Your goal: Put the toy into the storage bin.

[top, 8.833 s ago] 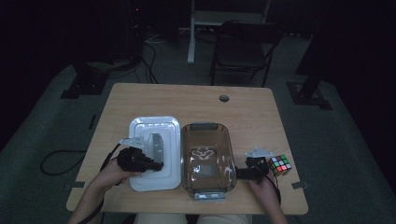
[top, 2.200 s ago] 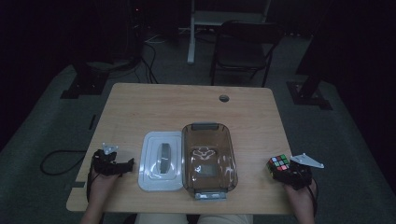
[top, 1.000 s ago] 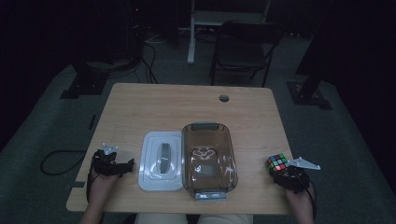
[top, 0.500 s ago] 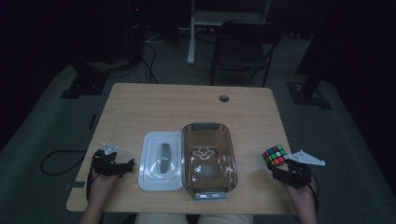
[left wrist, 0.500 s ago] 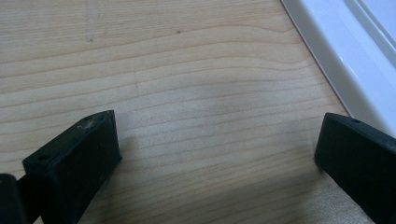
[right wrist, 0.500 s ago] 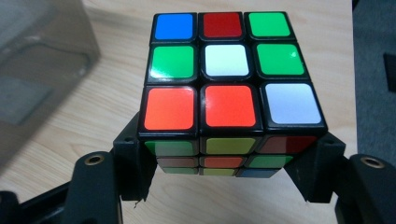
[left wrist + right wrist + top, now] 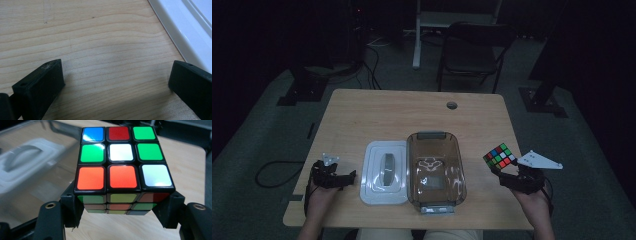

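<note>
Honestly a lot here is hard to make out. In the right gripper view the two black jaws cover the lower side rows of the scrambled multicoloured puzzle cube (image 7: 121, 165), and its underside is hidden. Behind it, the white plastic lid with a grey handle (image 7: 23, 162) is blurred and seen through the tinted clear plastic container (image 7: 47, 135), which runs off the left and top edges. In the left gripper view that lid (image 7: 185, 32) is cut off at the right edge, just a corner strip, and both jaws run off the bottom. In the high view the person's forearms are cut off at the near edge, and the pale marking on the container's floor (image 7: 430, 163) is too small to read. Everything beyond the pale wooden desk (image 7: 412, 115) sinks into dark.
</note>
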### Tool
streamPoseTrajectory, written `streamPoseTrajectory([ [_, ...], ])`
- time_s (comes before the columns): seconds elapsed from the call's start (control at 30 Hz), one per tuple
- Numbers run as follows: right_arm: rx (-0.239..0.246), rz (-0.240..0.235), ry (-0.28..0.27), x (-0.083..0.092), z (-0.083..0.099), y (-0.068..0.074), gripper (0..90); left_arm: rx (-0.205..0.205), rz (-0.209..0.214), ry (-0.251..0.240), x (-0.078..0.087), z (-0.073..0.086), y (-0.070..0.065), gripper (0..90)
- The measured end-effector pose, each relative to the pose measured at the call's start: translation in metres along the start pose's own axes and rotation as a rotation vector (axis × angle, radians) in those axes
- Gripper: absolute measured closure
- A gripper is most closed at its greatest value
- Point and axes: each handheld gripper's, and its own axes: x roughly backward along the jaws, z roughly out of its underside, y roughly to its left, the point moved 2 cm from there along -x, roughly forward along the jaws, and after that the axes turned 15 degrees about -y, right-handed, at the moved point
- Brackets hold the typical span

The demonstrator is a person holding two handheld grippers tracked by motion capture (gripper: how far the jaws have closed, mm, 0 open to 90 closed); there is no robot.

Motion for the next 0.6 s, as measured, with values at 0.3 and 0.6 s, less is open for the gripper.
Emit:
streamPoseTrajectory([
  [0.3, 0.101, -0.157, 0.005, -0.009, -0.032, 0.025, 34.0, 0.000, 0.000, 0.000, 0.000, 0.000, 0.000, 0.7],
  [0.6, 0.167, -0.399, 0.026, -0.023, -0.048, 0.057, 34.0, -0.001, 0.001, 0.000, 0.000, 0.000, 0.000, 0.7],
])
